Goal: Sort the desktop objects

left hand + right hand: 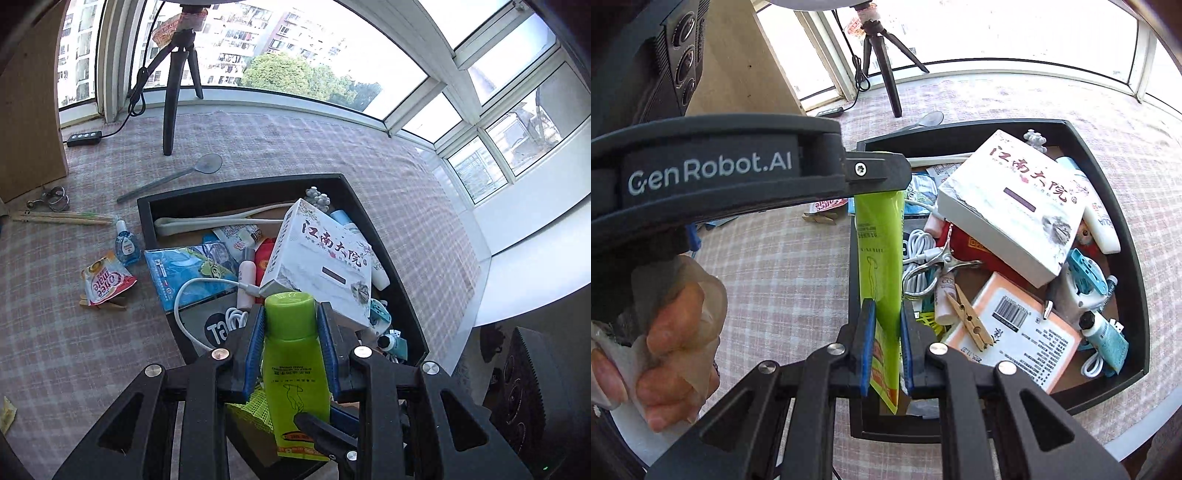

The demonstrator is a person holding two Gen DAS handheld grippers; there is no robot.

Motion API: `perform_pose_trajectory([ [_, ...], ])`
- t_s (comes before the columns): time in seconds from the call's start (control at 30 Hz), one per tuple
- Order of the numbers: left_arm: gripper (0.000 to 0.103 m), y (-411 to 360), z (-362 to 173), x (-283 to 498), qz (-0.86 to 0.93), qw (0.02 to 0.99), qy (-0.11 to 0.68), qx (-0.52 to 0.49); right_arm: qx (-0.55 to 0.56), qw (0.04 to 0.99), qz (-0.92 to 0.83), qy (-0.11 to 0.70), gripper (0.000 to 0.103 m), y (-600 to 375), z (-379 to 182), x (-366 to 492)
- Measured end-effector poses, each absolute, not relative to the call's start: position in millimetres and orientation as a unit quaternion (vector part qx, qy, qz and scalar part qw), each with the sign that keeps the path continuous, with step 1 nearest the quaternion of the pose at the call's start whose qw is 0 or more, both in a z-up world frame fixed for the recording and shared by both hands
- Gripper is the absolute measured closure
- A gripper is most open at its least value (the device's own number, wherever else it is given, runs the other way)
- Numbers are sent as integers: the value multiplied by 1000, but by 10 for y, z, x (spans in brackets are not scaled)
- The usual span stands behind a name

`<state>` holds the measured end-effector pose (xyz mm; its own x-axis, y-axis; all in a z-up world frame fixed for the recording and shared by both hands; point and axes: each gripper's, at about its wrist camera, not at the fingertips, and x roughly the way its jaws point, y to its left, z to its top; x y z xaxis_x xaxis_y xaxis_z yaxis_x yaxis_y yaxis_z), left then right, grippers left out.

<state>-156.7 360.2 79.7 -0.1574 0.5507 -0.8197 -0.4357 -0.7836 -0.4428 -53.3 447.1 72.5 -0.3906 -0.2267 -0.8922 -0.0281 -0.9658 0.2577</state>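
A lime-green tube (295, 354) with a green cap hangs over the black tray (236, 188), held at both ends. My left gripper (290, 321) is shut on it just below the cap. My right gripper (886, 314) is shut on the flat crimped end of the green tube (879, 251). In the right wrist view the left gripper's finger (879, 170) sits at the tube's far end, with a gloved hand (665, 332) on its handle. The tray (960, 127) is packed: a white box with Chinese characters (321, 258), a blue pack (184, 269), a white cable (199, 295).
On the checked cloth left of the tray lie a coffee sachet (105, 282), a small blue bottle (125, 245), chopsticks (62, 218) and a clear spoon (173, 177). A tripod (177, 85) stands near the window. In the tray are also a wooden clothespin (967, 314) and a metal clip (938, 262).
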Motion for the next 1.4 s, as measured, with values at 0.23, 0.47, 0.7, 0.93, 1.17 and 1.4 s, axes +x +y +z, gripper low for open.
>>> perform_pose_trajectory([
  [0.23,69,3717,716,-1540,761,308,-26,-571,540,38,-835,-102,90,4607,658,-474],
  [0.47,58,3502,789,-1556,781,277,0,-560,519,3,-848,-105,80,4704,796,-552],
  [0.7,58,3117,855,-1555,797,248,1,-551,505,16,-856,-108,80,4538,913,-662],
  [0.93,58,2329,900,-1661,815,194,-13,-546,499,48,-858,-111,75,4120,1005,-946],
  [1.17,58,1232,899,-1812,830,112,-35,-546,490,84,-863,-87,70,3435,1120,-1340],
  [1.4,58,204,911,-2001,840,32,-43,-540,473,102,-873,-67,57,2747,1176,-1773],
])
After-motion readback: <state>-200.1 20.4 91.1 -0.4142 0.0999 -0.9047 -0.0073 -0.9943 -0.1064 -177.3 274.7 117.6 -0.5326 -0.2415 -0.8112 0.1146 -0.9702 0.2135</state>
